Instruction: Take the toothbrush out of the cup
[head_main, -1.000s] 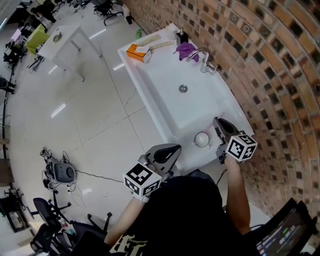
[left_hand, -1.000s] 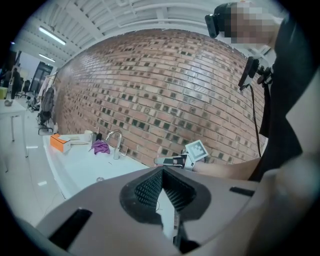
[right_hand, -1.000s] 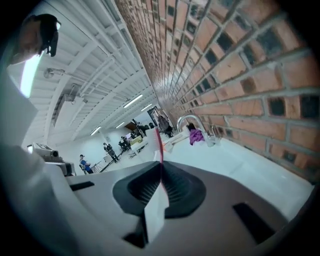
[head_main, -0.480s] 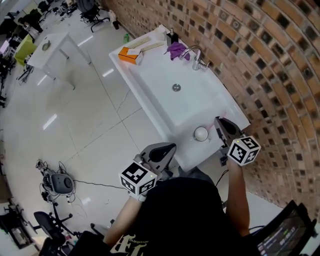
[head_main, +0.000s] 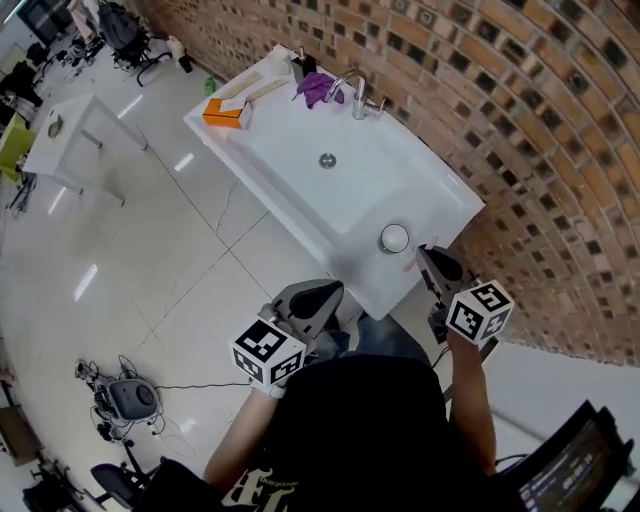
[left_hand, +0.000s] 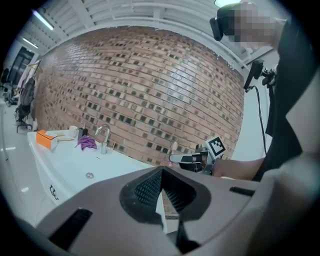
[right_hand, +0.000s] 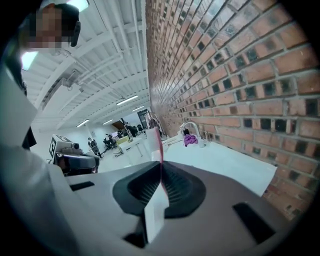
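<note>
Setting: brick wall, white tiled floor, white sink (head_main: 300, 185) along the wall.

1. Toothbrush (right_hand: 159, 150): pink shaft with a white end. It is clamped edge-on between the jaws of your right hand-held gripper (head_main: 428, 258), and the pink part rises past the jaw tips. In the head view its pink bits show over the sink's near corner, just beside the cup and outside its rim.
2. Cup (head_main: 394, 238): white and round, upright on the sink's near corner, close to your right hand-held gripper's tips.
3. Your left hand-held gripper (head_main: 328, 294): jaws together with nothing between them. It is held off the sink's front edge, over the floor and well apart from the cup.
4. Drain (head_main: 327, 160): at the middle of the basin.
5. Tap (head_main: 358, 95): chrome, on the wall side of the sink.
6. Purple cloth (head_main: 318, 87): just beside the tap.
7. Orange box (head_main: 224, 113): on the sink's far end.
8. Table (head_main: 70, 130): white, out on the floor well apart from the sink.
</note>
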